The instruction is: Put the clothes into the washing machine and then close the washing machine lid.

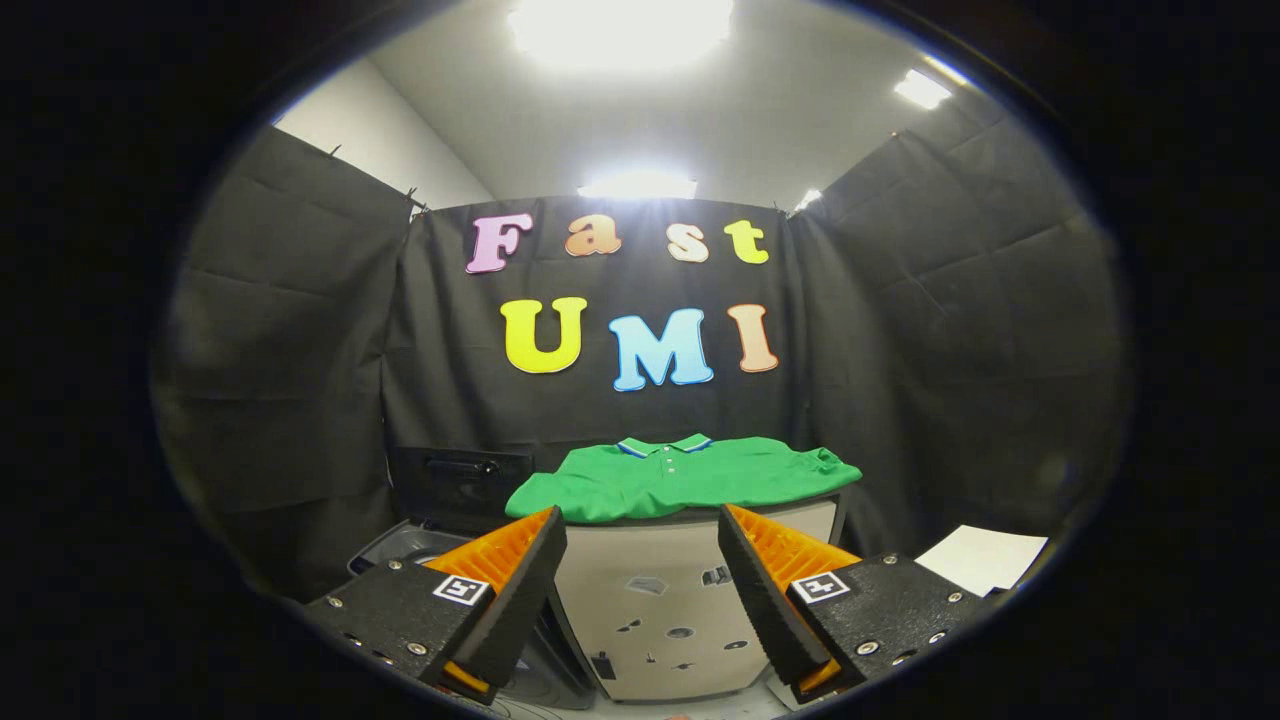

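Gripper [640,590] jaws wide apart, holding nothing.

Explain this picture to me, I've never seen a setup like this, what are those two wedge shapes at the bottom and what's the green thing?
The camera rides on a handheld tool that a person carries; there is no robot arm. It looks forward along the tool's two fingers, which are the wedge shapes you see. They stand wide apart with nothing between them, so the tool is open and holds nothing.

The green thing is a polo shirt, laid flat on top of a pale cabinet-like stand beyond the fingers. Lower down, past the left finger, is what looks like the washing machine with its dark lid raised. Beyond the right finger lies a white sheet of paper. Black cloth forms the booth walls.
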A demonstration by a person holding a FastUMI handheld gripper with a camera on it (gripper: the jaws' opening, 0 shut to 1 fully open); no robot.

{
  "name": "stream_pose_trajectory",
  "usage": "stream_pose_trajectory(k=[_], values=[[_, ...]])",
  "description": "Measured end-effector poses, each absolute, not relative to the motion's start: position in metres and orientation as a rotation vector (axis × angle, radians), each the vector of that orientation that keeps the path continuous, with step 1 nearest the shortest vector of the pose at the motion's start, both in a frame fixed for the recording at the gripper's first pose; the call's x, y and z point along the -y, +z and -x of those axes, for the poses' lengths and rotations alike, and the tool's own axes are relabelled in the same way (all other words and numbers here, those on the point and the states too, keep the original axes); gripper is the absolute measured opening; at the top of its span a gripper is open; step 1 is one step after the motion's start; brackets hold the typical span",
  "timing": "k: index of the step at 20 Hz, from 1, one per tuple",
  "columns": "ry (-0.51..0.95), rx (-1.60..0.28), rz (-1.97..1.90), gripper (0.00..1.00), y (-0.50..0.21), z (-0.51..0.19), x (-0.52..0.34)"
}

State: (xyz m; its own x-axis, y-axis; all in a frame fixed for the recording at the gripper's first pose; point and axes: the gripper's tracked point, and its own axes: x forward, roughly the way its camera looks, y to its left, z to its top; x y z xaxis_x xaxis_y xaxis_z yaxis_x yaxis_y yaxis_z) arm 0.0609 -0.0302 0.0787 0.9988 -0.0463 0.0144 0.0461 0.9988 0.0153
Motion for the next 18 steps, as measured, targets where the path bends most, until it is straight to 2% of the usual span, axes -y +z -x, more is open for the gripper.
stream_pose_trajectory(k=[10, 18], values=[[-0.051, -0.017, -0.055, 0.94, 0.130, -0.139, 0.048], [-0.052, -0.110, -0.031, 0.94, 0.140, -0.209, 0.060]])
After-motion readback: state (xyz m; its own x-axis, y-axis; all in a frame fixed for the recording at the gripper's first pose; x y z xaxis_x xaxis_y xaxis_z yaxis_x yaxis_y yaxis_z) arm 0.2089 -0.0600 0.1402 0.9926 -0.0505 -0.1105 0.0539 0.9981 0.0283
